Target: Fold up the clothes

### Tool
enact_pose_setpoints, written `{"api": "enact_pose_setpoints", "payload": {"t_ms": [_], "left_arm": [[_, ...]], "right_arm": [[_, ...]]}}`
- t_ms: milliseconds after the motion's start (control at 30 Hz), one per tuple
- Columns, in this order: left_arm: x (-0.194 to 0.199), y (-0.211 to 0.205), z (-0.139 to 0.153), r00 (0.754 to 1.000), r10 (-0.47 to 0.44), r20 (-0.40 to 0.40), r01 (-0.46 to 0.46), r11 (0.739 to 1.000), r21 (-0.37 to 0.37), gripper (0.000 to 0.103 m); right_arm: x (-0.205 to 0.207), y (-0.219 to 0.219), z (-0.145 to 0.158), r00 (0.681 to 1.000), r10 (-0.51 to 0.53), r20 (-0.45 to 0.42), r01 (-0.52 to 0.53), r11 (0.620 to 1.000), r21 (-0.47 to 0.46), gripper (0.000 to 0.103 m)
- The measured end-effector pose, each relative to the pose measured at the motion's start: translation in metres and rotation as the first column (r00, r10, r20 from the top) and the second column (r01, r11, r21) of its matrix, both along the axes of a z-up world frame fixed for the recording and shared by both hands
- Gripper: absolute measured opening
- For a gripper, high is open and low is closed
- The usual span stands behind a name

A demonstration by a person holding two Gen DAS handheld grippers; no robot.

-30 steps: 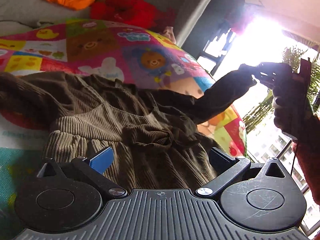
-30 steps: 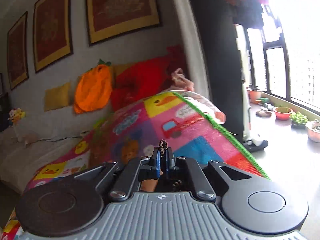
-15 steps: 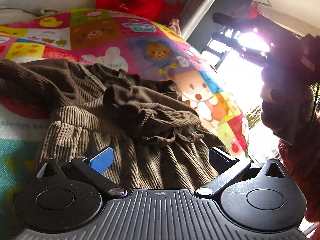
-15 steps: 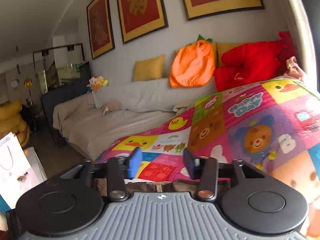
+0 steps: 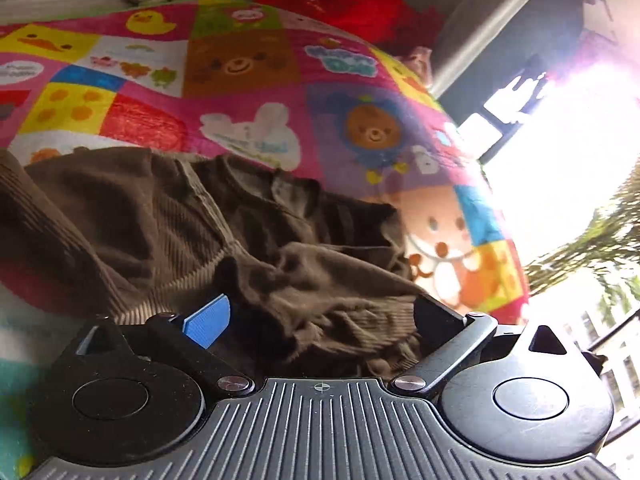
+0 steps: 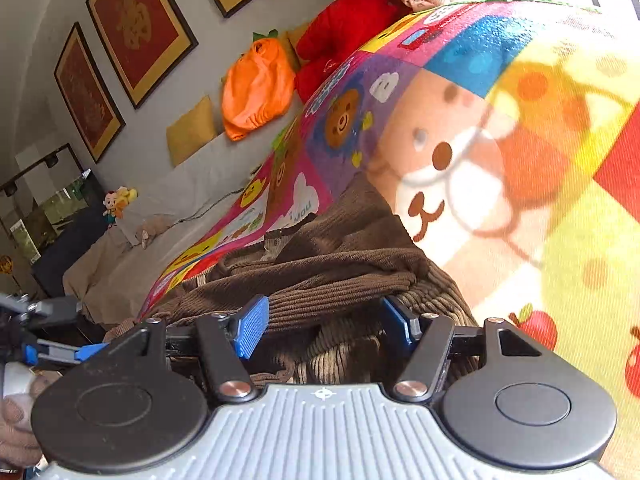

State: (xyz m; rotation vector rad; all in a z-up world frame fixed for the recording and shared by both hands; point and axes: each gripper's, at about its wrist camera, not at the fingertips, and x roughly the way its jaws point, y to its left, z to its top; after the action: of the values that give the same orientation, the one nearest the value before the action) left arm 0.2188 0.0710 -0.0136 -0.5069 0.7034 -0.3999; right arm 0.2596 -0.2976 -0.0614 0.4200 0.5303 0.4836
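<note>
Spread over the bed, a bright cartoon blanket [image 5: 256,80] carries a brown ribbed sweater [image 5: 168,216], rumpled, with folds heaped on its body. It looks soft, thick and limp, likely to sag and drag, so cuffs or hem edges seem the surest hold. Both the left gripper [image 5: 320,316] and right gripper [image 6: 326,326] have fingers spread, empty, over the bunched cloth.
</note>
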Motion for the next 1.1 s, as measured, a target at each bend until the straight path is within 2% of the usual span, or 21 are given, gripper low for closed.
{"api": "enact_pose_setpoints", "payload": {"t_ms": [100,200,267,333,400,467,533,600,667,700,733,800,833,900,933,967,1000,1033,1100], "left_arm": [[0.015,-0.016,-0.001,1.0,-0.009,0.001,0.009,0.994,0.104,0.094],[0.029,-0.032,-0.002,1.0,-0.018,0.0,0.018,0.978,0.208,0.09],[0.039,-0.042,-0.003,1.0,-0.024,-0.001,0.023,0.961,0.275,0.069],[0.049,-0.053,-0.004,1.0,-0.03,-0.002,0.029,0.939,0.342,0.043],[0.059,-0.063,-0.004,0.999,-0.037,-0.001,0.034,0.913,0.407,0.025],[0.067,-0.082,0.022,0.992,-0.084,0.099,0.026,0.876,0.482,0.023],[0.07,-0.098,0.06,0.959,-0.135,0.251,-0.02,0.847,0.531,0.022],[0.06,-0.11,0.1,0.884,-0.185,0.429,-0.088,0.836,0.542,0.022],[0.045,-0.119,0.126,0.786,-0.21,0.581,-0.168,0.832,0.529,0.022],[0.04,-0.12,0.128,0.758,-0.213,0.617,-0.189,0.833,0.521,0.022],[0.038,-0.118,0.125,0.75,-0.209,0.627,-0.194,0.837,0.511,0.023],[0.045,-0.107,0.097,0.792,-0.175,0.585,-0.183,0.846,0.501,0.027],[0.05,-0.102,0.079,0.822,-0.163,0.545,-0.176,0.839,0.515,0.034],[0.06,-0.088,0.034,0.895,-0.122,0.428,-0.16,0.81,0.565,0.036],[0.06,-0.075,0.015,0.928,-0.089,0.363,-0.149,0.803,0.577,0.035],[0.056,-0.061,0.004,0.946,-0.053,0.319,-0.146,0.81,0.568,0.035],[0.051,-0.046,-0.007,0.961,-0.018,0.275,-0.145,0.817,0.558,0.04],[0.045,-0.034,-0.01,0.965,0.014,0.261,-0.161,0.821,0.548,0.053],[0.033,-0.005,-0.007,0.96,0.092,0.264,-0.224,0.818,0.53,0.07]], "right_arm": [[-0.01,-0.012,0.001,0.997,-0.007,0.077,0.0,0.997,0.081,0.078],[-0.014,-0.02,-0.001,0.995,-0.018,0.103,0.004,0.991,0.133,0.079],[-0.013,-0.024,0.0,0.994,-0.027,0.103,0.01,0.987,0.158,0.082],[-0.011,-0.028,-0.001,0.995,-0.037,0.093,0.021,0.984,0.175,0.09],[-0.01,-0.029,-0.002,0.995,-0.05,0.088,0.033,0.983,0.183,0.099],[-0.012,-0.03,-0.002,0.994,-0.058,0.096,0.04,0.983,0.179,0.102],[-0.013,-0.028,-0.001,0.993,-0.06,0.106,0.042,0.985,0.165,0.103],[-0.015,-0.025,-0.001,0.991,-0.064,0.115,0.047,0.988,0.148,0.103],[-0.015,-0.025,-0.001,0.991,-0.065,0.116,0.048,0.989,0.143,0.103],[-0.014,-0.025,-0.002,0.992,-0.066,0.111,0.05,0.988,0.145,0.103],[-0.013,-0.026,-0.002,0.992,-0.067,0.106,0.051,0.988,0.148,0.103],[-0.011,-0.027,-0.004,0.993,-0.07,0.096,0.055,0.986,0.154,0.103],[-0.01,-0.028,-0.005,0.993,-0.074,0.088,0.059,0.986,0.158,0.103],[-0.008,-0.029,-0.006,0.994,-0.081,0.073,0.068,0.984,0.167,0.103],[-0.007,-0.03,-0.007,0.994,-0.084,0.065,0.072,0.983,0.171,0.103],[-0.006,-0.031,-0.008,0.995,-0.087,0.058,0.076,0.982,0.176,0.103],[-0.005,-0.032,-0.008,0.995,-0.088,0.053,0.077,0.98,0.181,0.103],[-0.004,-0.033,-0.009,0.995,-0.086,0.048,0.076,0.98,0.184,0.103],[-0.001,-0.032,-0.011,0.996,-0.08,0.033,0.072,0.98,0.184,0.103]]}}
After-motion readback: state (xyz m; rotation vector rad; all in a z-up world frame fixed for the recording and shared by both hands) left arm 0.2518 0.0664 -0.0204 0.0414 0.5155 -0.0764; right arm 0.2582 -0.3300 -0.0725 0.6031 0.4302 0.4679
